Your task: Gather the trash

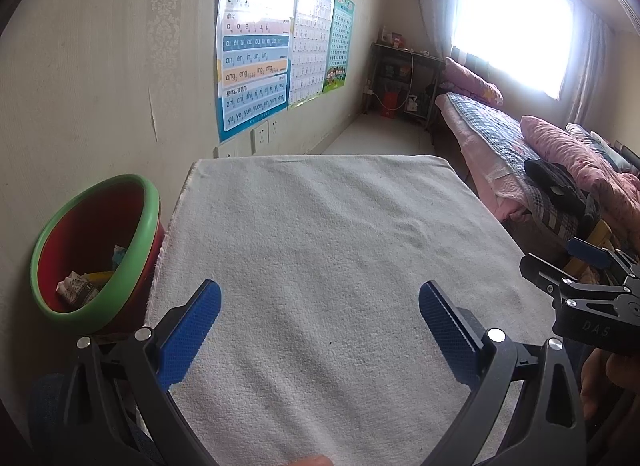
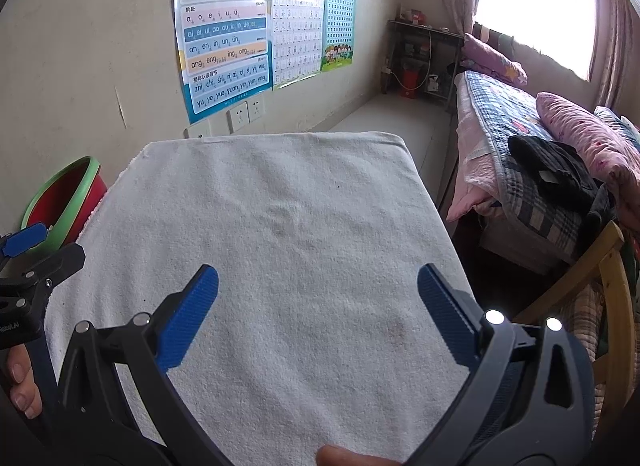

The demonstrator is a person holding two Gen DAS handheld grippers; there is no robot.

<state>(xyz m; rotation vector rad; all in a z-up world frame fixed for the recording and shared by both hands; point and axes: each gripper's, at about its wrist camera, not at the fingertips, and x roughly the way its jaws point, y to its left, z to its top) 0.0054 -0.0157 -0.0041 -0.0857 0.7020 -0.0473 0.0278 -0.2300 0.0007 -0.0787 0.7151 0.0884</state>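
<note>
A red bin with a green rim [image 1: 96, 250] stands on the floor left of the table; crumpled paper and wrappers [image 1: 78, 288] lie inside it. It also shows in the right wrist view [image 2: 66, 201]. The table is covered with a white towel [image 1: 320, 250], bare of objects in both views [image 2: 280, 234]. My left gripper [image 1: 320, 326] is open and empty above the towel's near part. My right gripper [image 2: 318, 314] is open and empty above the towel too. Each gripper shows at the edge of the other's view, the right one [image 1: 592, 290] and the left one [image 2: 28, 266].
A wall with posters [image 1: 256, 49] and sockets [image 1: 264, 133] runs along the left. A bed with pink bedding [image 1: 540, 161] and dark clothes [image 2: 556, 173] stands on the right. A wooden chair [image 2: 600, 266] is near the table's right edge. A shelf [image 1: 404, 77] stands at the far wall.
</note>
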